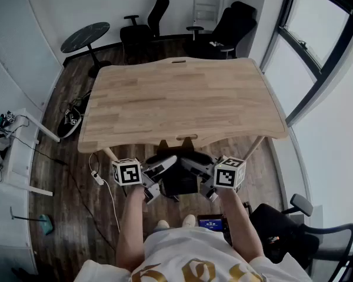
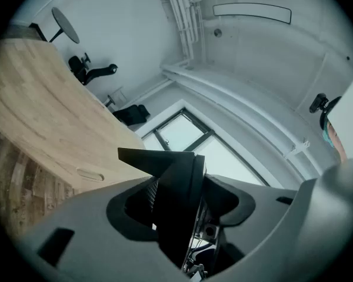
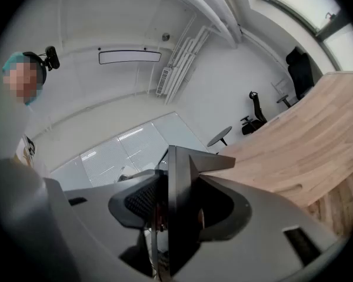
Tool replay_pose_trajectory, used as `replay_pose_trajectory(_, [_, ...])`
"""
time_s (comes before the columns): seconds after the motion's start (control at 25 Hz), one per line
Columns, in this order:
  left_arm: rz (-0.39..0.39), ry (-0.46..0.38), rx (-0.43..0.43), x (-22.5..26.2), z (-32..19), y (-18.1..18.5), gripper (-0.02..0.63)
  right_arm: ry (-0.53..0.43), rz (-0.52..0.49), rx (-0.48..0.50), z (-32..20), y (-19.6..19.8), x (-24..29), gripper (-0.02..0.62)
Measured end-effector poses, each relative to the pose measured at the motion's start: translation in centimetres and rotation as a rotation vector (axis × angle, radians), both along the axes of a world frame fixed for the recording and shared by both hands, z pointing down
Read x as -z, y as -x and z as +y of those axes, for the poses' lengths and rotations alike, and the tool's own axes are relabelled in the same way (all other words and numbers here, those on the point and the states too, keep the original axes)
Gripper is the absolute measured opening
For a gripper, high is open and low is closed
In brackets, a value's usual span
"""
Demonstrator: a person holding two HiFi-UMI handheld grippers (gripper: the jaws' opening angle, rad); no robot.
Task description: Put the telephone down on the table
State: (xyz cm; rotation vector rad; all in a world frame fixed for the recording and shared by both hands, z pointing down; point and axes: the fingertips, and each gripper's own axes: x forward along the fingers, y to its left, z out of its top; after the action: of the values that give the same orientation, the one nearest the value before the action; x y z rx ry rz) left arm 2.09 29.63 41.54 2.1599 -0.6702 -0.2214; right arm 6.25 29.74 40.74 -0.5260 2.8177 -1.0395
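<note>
The telephone (image 1: pixel 179 181) is a black, angular thing held in the air just before the front edge of the wooden table (image 1: pixel 182 98), below its top. My left gripper (image 1: pixel 165 168) holds it from the left and my right gripper (image 1: pixel 193 167) from the right. In the left gripper view a dark edge of the telephone (image 2: pixel 173 181) sits between the grey jaws, with the left gripper (image 2: pixel 179 213) shut on it. The right gripper view shows the same, with the telephone (image 3: pixel 179 181) pinched in the right gripper (image 3: pixel 175 216). The tabletop (image 2: pixel 41 110) (image 3: pixel 306 140) is bare.
Two black office chairs (image 1: pixel 144 31) (image 1: pixel 232 25) and a round black side table (image 1: pixel 85 37) stand beyond the table. A white desk (image 1: pixel 17 151) with cables is at the left, a power strip (image 1: pixel 97 178) lies on the floor, another chair (image 1: pixel 294 228) is at lower right.
</note>
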Motion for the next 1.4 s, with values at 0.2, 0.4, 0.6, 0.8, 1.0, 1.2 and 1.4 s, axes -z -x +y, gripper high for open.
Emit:
replay_pose_trajectory(0.2, [0.014, -0.004, -0.003, 0.5, 0.3, -0.3, 0.224, -0.002, 0.004, 0.003, 0.2, 0.0, 0.1, 0.195])
replay_pose_trajectory(0.4, [-0.003, -0.006, 0.003, 0.2, 0.6, -0.2, 0.225, -0.007, 0.003, 0.007, 0.6, -0.1, 0.1, 0.196])
replay_pose_trajectory(0.6, [0.012, -0.006, 0.011, 1.0, 0.9, -0.7, 0.224, -0.005, 0.011, 0.003, 0.7, -0.2, 0.3, 0.196])
replay_pose_trajectory(0.8, [0.006, 0.004, -0.002, 0.7, 0.7, -1.1, 0.224, 0.009, 0.008, 0.0, 0.5, -0.6, 0.0, 0.196])
replay_pose_trajectory(1.0, [0.012, 0.014, -0.015, -0.2, -0.7, -1.7, 0.225, 0.02, 0.014, -0.012, -0.8, -1.2, -0.8, 0.196])
replay_pose_trajectory(1.2, [0.019, 0.037, -0.023, -1.7, -3.7, -2.0, 0.225, 0.047, 0.022, -0.024, -3.7, -1.5, -2.2, 0.196])
replay_pose_trajectory(1.4, [0.027, 0.045, -0.035, -2.9, -9.1, -1.1, 0.225, 0.064, 0.035, -0.049, -9.1, -0.7, -3.2, 0.196])
